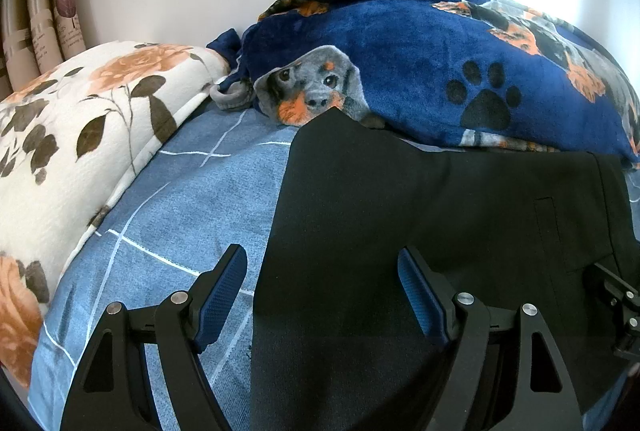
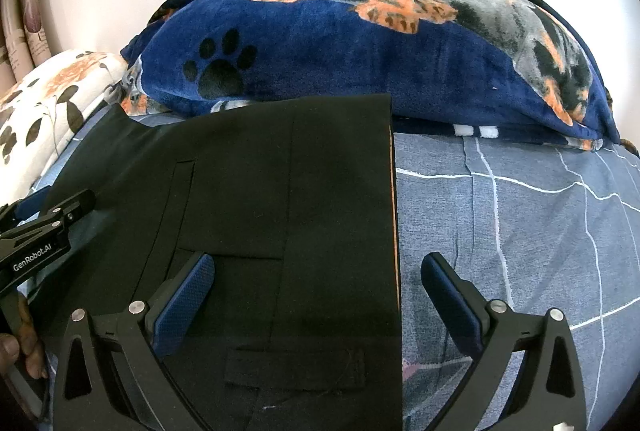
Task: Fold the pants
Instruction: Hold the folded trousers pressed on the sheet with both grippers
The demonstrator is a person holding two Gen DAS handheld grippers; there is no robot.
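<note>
The black pants [image 2: 280, 199] lie folded and flat on the blue checked bedsheet [image 2: 520, 231], with their straight waistband edge running from 12 toward 6 o'clock down the middle of the right wrist view and a welt pocket slit at about 9 o'clock of that edge. The right gripper [image 2: 316, 295] hangs over this edge with its fingers spread wide, one pad over the cloth and the other over bare sheet, gripping nothing. The left gripper [image 1: 322, 295] is likewise wide apart, straddling the pants' other side edge. At 12 o'clock beyond the pants lies a navy dog-print blanket [image 1: 400, 63], and at 9 to 10 o'clock a white floral pillow [image 1: 80, 119]
</note>
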